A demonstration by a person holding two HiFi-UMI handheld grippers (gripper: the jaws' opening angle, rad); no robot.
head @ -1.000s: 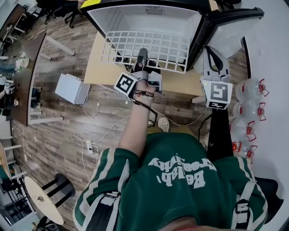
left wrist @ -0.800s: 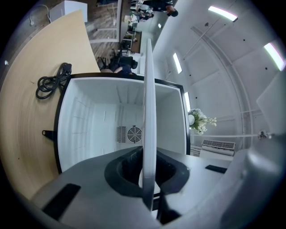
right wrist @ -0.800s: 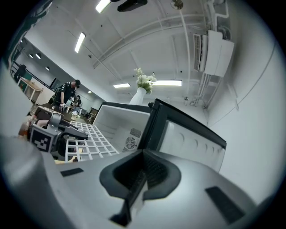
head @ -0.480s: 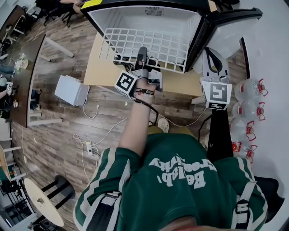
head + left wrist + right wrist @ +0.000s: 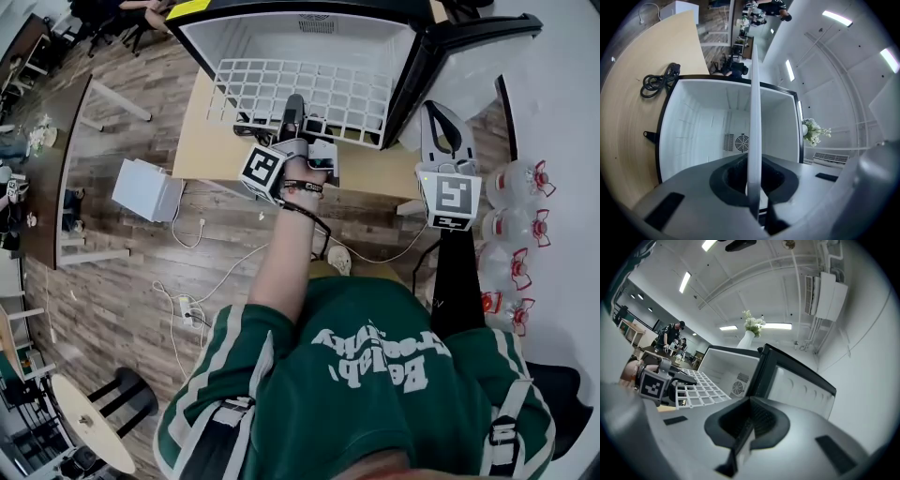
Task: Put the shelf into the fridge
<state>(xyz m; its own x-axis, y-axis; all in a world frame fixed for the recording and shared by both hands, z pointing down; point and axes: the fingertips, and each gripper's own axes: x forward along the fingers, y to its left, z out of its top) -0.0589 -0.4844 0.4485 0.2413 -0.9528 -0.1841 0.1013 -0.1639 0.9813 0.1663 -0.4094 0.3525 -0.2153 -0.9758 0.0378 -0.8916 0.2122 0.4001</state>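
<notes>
The white wire shelf (image 5: 309,94) lies level, its far part inside the open white fridge (image 5: 300,33) and its near edge over the table. My left gripper (image 5: 294,114) is shut on the middle of that near edge. In the left gripper view the shelf (image 5: 754,108) shows edge-on as a thin white strip between the jaws of the left gripper (image 5: 754,185), with the fridge's back vent behind it. My right gripper (image 5: 442,120) hangs beside the open fridge door (image 5: 469,56), shut and holding nothing. From the right gripper (image 5: 740,437) the shelf (image 5: 703,386) shows to the left.
The fridge stands on a light wooden table (image 5: 211,141) with a coiled black cable (image 5: 658,82) on it. Water bottles (image 5: 520,187) line the right wall. A white box (image 5: 148,187) and cords lie on the floor at left. A flower vase (image 5: 751,329) tops the fridge.
My left gripper and the shelf have edged slightly forward toward the fridge. The right gripper has barely moved.
</notes>
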